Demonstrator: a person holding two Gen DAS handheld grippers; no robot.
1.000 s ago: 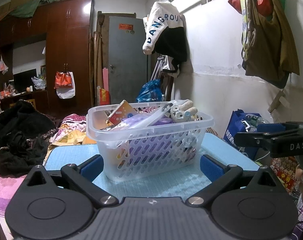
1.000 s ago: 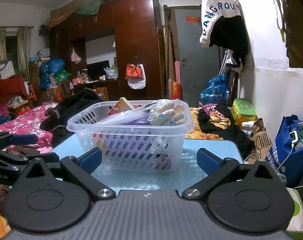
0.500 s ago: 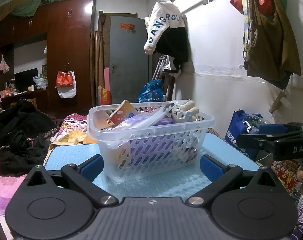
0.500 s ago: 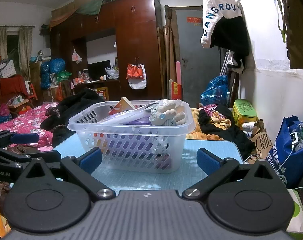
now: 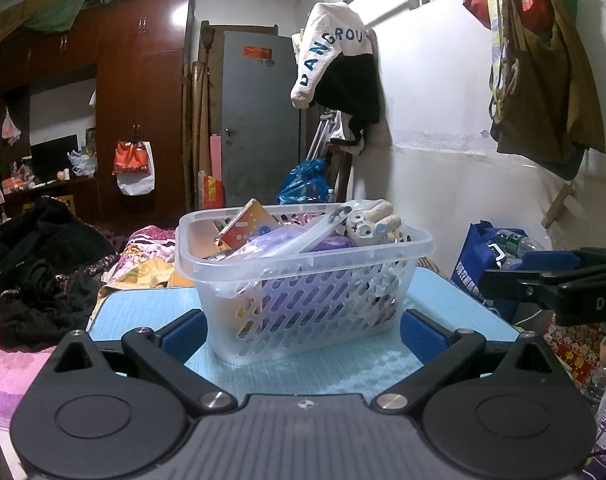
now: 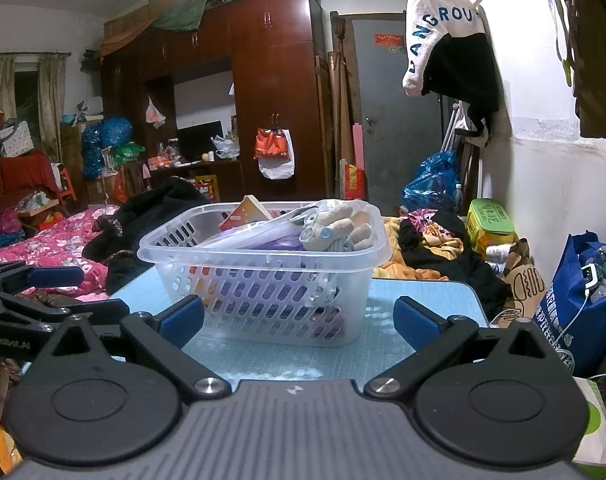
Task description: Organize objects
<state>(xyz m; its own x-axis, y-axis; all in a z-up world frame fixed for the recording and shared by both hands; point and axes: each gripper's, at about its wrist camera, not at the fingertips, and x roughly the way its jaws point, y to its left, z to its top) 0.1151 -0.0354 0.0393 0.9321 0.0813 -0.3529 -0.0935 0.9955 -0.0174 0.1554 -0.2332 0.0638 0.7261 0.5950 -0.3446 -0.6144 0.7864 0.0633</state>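
Observation:
A clear plastic basket [image 5: 303, 280] [image 6: 263, 280] stands on a light blue table [image 5: 343, 364] [image 6: 415, 300]. It holds an orange box [image 5: 247, 226], a purple packet [image 5: 279, 240], a clear flat case [image 6: 259, 230] and a small plush toy [image 5: 373, 222] [image 6: 335, 228]. My left gripper [image 5: 301, 336] is open and empty, just short of the basket's near side. My right gripper [image 6: 299, 322] is open and empty, also just short of the basket. Each gripper shows at the edge of the other's view, the right one [image 5: 551, 280] and the left one [image 6: 35, 292].
A bed with pink bedding [image 6: 55, 244] and dark clothes [image 5: 43, 264] lies left of the table. A blue bag [image 6: 583, 304] with bottles stands at the right by the white wall. A wardrobe [image 6: 271, 92] and a grey door [image 5: 259, 120] are behind.
Both views have shifted very slightly; the basket and its contents have not moved. Both grippers stay open.

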